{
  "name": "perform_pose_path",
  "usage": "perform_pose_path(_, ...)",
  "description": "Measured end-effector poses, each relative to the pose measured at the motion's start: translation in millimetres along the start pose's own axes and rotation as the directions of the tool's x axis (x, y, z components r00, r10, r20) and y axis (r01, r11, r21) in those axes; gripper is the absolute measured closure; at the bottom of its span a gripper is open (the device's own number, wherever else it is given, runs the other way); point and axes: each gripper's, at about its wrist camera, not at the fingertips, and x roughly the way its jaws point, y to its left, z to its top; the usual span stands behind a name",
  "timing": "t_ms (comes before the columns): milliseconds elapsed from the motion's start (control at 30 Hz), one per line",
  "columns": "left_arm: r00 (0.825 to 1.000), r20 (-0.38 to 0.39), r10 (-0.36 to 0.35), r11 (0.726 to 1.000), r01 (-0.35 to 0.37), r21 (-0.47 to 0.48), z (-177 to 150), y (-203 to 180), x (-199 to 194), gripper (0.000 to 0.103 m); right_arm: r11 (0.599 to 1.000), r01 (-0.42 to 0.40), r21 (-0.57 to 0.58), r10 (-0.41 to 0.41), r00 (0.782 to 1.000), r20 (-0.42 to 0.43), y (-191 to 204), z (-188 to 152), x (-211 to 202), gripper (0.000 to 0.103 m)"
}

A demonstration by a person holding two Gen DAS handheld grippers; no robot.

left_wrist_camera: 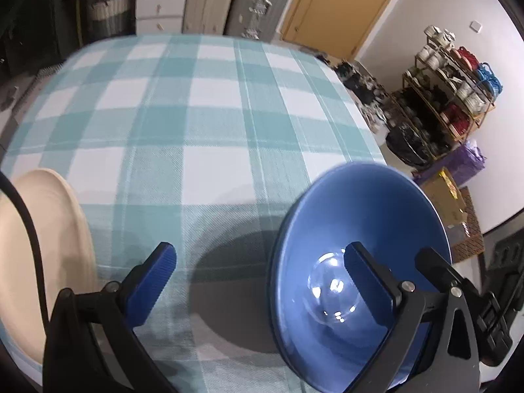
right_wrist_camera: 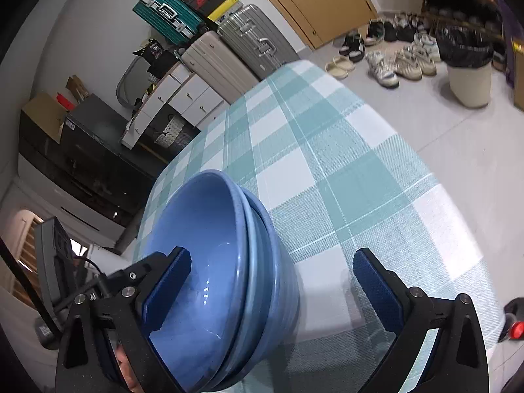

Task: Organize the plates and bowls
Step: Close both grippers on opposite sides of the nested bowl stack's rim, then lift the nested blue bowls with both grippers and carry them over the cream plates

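Observation:
A stack of blue bowls stands on the teal checked tablecloth; it also shows in the left wrist view. My right gripper is open, its jaws wide apart around the stack: the left finger is inside the top bowl, the right finger is outside and apart from the stack. My left gripper is open; its right finger is over the top bowl's inside, its left finger over the cloth. A cream plate lies at the left.
The table edge runs along the right, with floor, shoes and a bin beyond. Suitcases and drawers stand behind the table. A shoe rack is at the right wall.

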Motion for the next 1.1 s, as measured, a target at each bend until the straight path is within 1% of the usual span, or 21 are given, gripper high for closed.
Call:
perform_pose_path(100,0.999,-0.035,-0.009,1.0,0.01,0.008,-0.1,-1.1,7.0,0.0,1.0,-0.014,0.006,0.014,1.0,-0.025,0.3,-0.5,6.3,0.008)
perform_pose_path(167,0.999,-0.035,0.0,1.0,0.0,0.018,-1.1,-3.4,8.6,0.001,1.0,-0.021,0.02,0.022,0.999,-0.047,-1.6,-1.0,11.0,0.017)
perform_pose_path(200,0.999,-0.036,0.004,1.0,-0.003,0.024,-1.1,-3.9,9.1,0.002,0.999,-0.017,0.029,0.019,0.998,-0.061,-3.0,-1.3,13.3,0.028)
perform_pose_path(233,0.999,-0.037,0.011,1.0,-0.01,0.027,-0.8,-3.9,10.3,0.002,0.999,-0.012,0.032,0.015,0.998,-0.068,-3.7,-2.2,14.6,0.034)
perform_pose_path(300,0.999,-0.043,0.019,0.999,-0.018,0.027,-0.6,-2.8,12.7,0.003,0.999,-0.011,0.034,0.014,0.996,-0.089,-4.3,-3.6,18.9,0.035)
perform_pose_path(333,0.999,-0.039,0.025,1.0,-0.025,0.009,-0.2,0.2,13.0,0.005,0.999,-0.016,0.035,0.019,0.996,-0.092,-4.2,-4.3,19.9,0.036)
perform_pose_path(367,0.999,-0.034,0.034,0.999,-0.034,-0.01,-0.2,3.4,12.9,0.009,0.999,-0.019,0.034,0.022,0.995,-0.096,-3.7,-5.1,21.0,0.037)
perform_pose_path(400,0.999,-0.038,0.034,0.999,-0.035,-0.027,-0.1,7.1,14.3,0.017,0.999,-0.02,0.033,0.023,0.995,-0.099,-3.7,-5.5,21.7,0.041)
perform_pose_path(433,0.998,-0.054,0.028,0.999,-0.03,-0.042,0.0,11.1,18.2,0.025,0.999,-0.026,0.039,0.03,0.994,-0.101,-3.9,-5.8,22.8,0.047)
perform_pose_path(467,0.997,-0.07,0.02,0.998,-0.024,-0.055,-0.2,13.6,21.7,0.03,0.998,-0.032,0.047,0.037,0.994,-0.106,-4.0,-6.2,24.2,0.05)
perform_pose_path(500,0.996,-0.088,0.01,0.998,-0.015,-0.063,-1.0,15.3,25.7,0.044,0.998,-0.031,0.049,0.037,0.993,-0.115,-3.8,-6.8,25.7,0.058)
perform_pose_path(533,0.994,-0.107,-0.019,0.997,0.011,-0.073,-2.0,16.0,29.2,0.052,0.998,-0.026,0.051,0.032,0.992,-0.125,-3.5,-7.6,27.8,0.059)
perform_pose_path(567,0.991,-0.125,-0.049,0.996,0.039,-0.076,-3.3,14.6,32.4,0.054,0.998,-0.021,0.053,0.027,0.992,-0.125,-3.1,-7.5,28.5,0.059)
perform_pose_path(633,0.988,-0.148,-0.054,0.998,0.046,-0.053,-6.5,8.2,35.9,0.069,0.999,-0.014,0.051,0.021,0.992,-0.124,-1.9,-7.1,29.3,0.06)
perform_pose_path(733,0.988,-0.145,-0.059,0.998,0.059,-0.009,-10.3,-4.1,33.9,0.081,0.999,-0.008,0.052,0.015,0.992,-0.128,-1.3,-6.0,31.9,0.062)
perform_pose_path(800,0.988,-0.14,-0.06,0.998,0.061,-0.002,-10.9,-6.5,31.1,0.082,0.998,-0.008,0.057,0.016,0.992,-0.129,-2.3,-5.4,32.7,0.064)
perform_pose_path(967,0.986,-0.136,-0.093,0.996,0.091,-0.028,-10.9,-1.6,28.9,0.084,0.998,-0.003,0.063,0.012,0.99,-0.141,-4.1,-4.5,35.2,0.066)
perform_pose_path(1033,0.986,-0.131,-0.102,0.995,0.1,-0.022,-10.8,-2.4,28.1,0.084,0.998,0.016,0.058,-0.006,0.986,-0.169,-3.7,-4.6,41.2,0.066)
perform_pose_path(1067,0.986,-0.127,-0.105,0.994,0.103,-0.021,-10.8,-2.9,27.5,0.084,0.998,0.034,0.059,-0.022,0.979,-0.201,-3.1,-5.3,47.2,0.066)
perform_pose_path(1100,0.988,-0.124,-0.095,0.995,0.094,-0.017,-10.6,-3.0,27.4,0.084,0.997,0.038,0.065,-0.024,0.977,-0.211,-2.7,-5.1,50.0,0.066)
